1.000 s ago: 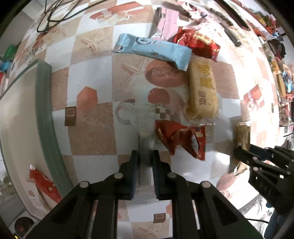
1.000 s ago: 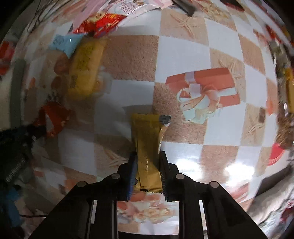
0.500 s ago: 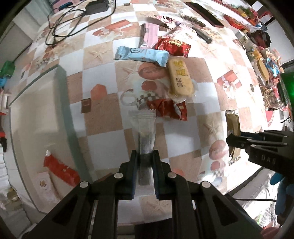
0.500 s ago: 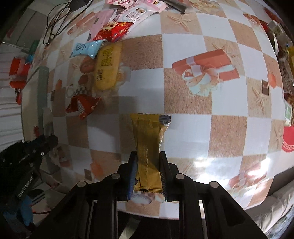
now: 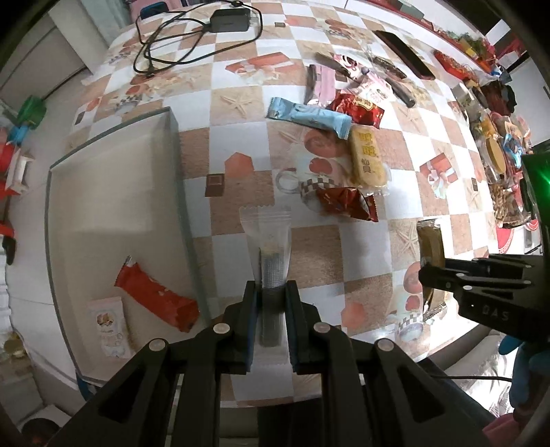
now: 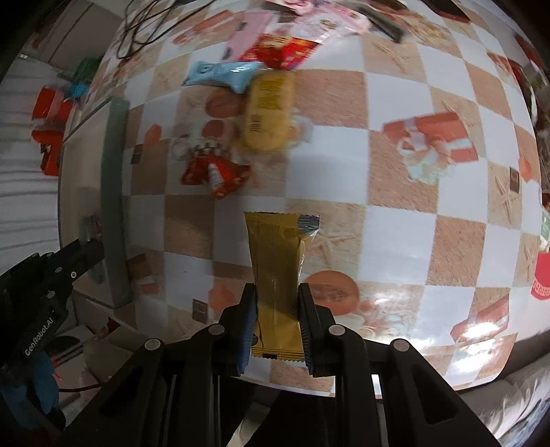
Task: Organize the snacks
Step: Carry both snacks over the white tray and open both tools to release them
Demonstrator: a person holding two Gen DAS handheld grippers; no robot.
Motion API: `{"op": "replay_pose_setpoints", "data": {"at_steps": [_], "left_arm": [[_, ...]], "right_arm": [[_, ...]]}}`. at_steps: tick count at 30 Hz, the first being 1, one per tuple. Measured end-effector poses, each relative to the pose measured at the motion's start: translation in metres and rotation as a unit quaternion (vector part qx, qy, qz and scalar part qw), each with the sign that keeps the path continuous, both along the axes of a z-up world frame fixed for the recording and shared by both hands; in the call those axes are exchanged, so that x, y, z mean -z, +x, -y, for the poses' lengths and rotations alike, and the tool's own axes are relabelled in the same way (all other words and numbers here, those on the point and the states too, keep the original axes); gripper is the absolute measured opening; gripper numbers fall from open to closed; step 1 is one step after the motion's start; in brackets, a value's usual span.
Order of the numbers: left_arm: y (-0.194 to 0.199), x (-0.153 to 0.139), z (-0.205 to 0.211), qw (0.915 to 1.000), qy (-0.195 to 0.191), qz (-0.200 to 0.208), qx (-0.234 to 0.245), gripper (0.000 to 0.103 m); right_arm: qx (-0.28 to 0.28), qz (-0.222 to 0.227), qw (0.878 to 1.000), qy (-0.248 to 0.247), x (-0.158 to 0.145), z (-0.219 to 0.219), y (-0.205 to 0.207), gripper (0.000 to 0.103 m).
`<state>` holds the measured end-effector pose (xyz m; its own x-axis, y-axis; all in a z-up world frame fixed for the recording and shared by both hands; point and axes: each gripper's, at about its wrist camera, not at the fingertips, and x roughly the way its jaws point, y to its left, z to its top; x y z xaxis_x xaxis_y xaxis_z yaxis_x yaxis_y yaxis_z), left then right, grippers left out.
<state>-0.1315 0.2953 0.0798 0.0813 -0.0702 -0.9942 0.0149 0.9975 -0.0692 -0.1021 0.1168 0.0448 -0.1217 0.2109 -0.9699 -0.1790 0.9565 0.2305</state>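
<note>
The left gripper (image 5: 270,302) clamps a clear packet (image 5: 268,237) above the tablecloth (image 5: 240,103) beside the tray (image 5: 113,192) (only this view shows two packs inside), while the right gripper (image 6: 276,306) pinches a mustard-yellow wrapper (image 6: 276,261).

Power adapter (image 5: 229,20) with cable (image 5: 165,51) on tablecloth (image 5: 240,96).

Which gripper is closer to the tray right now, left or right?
Left. The left gripper holds a clear packet just beside the tray rim; the right gripper, holding a yellow bar, sits farther across the table.
</note>
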Motion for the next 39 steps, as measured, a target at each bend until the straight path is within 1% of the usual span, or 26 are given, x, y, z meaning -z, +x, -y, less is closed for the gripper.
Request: {"op": "replay_pose_setpoints", "data": {"at_steps": [6, 13, 20, 28, 35, 39], "left_arm": [[-0.007, -0.007, -0.015, 0.9999, -0.005, 0.009, -0.013, 0.017], [-0.012, -0.016, -0.032, 0.9993, -0.004, 0.023, -0.029, 0.017], [-0.019, -0.021, -0.053, 0.9983, -0.001, 0.031, -0.049, 0.017], [-0.03, -0.019, -0.087, 0.9956, -0.002, 0.032, -0.088, 0.017], [-0.033, -0.017, -0.121, 0.9908, -0.001, 0.033, -0.132, 0.017], [-0.034, -0.011, -0.137, 0.989, 0.003, 0.03, -0.145, 0.017]], "right_arm": [[-0.022, 0.012, 1.0, -0.004, -0.005, -0.025, 0.002, 0.025], [-0.041, 0.02, 0.999, -0.006, -0.007, -0.046, 0.002, 0.025], [-0.064, 0.03, 0.997, -0.004, -0.015, -0.068, 0.004, 0.025], [-0.1, 0.036, 0.994, 0.002, -0.019, -0.105, 0.006, 0.025], [-0.14, 0.043, 0.989, 0.009, -0.026, -0.145, 0.009, 0.025], [-0.158, 0.044, 0.986, 0.016, -0.029, -0.172, 0.013, 0.025]]}}
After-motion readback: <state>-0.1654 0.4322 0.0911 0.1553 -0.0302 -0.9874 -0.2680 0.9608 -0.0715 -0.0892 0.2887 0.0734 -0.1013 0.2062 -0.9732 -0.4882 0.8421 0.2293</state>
